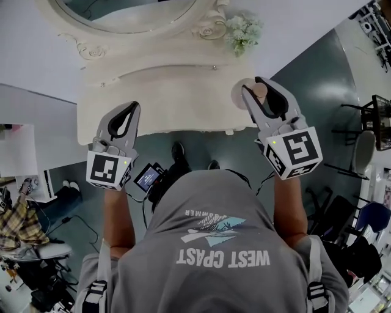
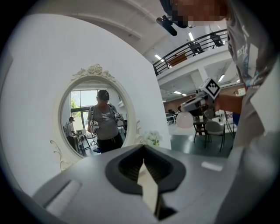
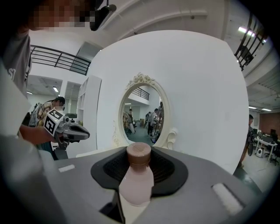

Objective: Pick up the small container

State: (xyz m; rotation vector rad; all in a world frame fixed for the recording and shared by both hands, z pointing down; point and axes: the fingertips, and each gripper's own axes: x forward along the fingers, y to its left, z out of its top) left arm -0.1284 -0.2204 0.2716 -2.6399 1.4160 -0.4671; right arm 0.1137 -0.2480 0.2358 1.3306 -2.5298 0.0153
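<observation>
The small container (image 3: 136,177) is a pale pink bottle with a brown cap (image 3: 139,153). It stands upright between the jaws of my right gripper (image 3: 138,164), which is shut on it. In the head view this gripper (image 1: 255,87) holds the bottle (image 1: 260,91) in the air over the right end of the white vanity table (image 1: 165,98). My left gripper (image 1: 130,110) hovers over the table's left part, shut with nothing in it; in its own view the jaws (image 2: 143,153) meet along a thin line.
An oval mirror (image 1: 128,15) in a carved cream frame stands at the back of the table, with a small bunch of white flowers (image 1: 243,30) to its right. The person's feet (image 1: 178,151) stand on the dark floor by the table front. Chairs and clutter (image 1: 30,220) lie to both sides.
</observation>
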